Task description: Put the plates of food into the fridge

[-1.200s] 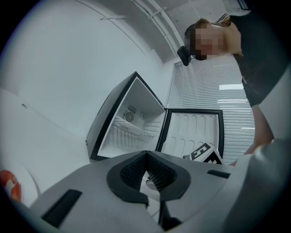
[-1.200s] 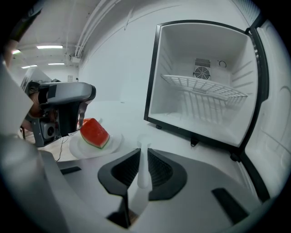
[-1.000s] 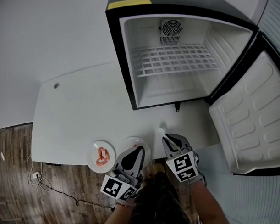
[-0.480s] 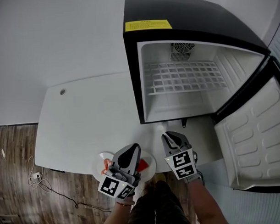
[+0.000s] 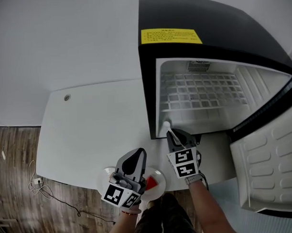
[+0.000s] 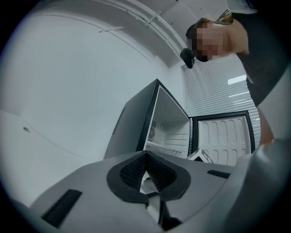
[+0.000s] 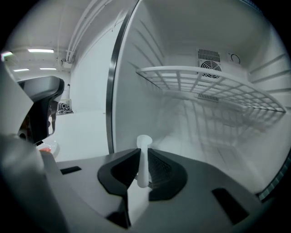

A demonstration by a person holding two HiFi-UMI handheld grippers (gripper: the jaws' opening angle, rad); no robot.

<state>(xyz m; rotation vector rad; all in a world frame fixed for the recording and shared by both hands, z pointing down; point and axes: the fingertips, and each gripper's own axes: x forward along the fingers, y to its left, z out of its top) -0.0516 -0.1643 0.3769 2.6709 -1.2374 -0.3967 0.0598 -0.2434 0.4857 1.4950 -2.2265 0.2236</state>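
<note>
Nearest the person, the left gripper (image 5: 137,157), jaws drawn together on nothing that shows, has slid over the round white plate with red food (image 5: 157,184) and a second white plate (image 5: 104,176), mostly hidden; both sit at the front edge of the white surface (image 5: 89,125). Further on, the right gripper (image 5: 169,132) has travelled to the lip of the open black fridge (image 5: 181,17), jaws narrowly parted and clamped on a slim white round-topped piece (image 7: 143,159). The wire shelf (image 5: 202,90) holds no plate, so the loading seems not yet begun.
</note>
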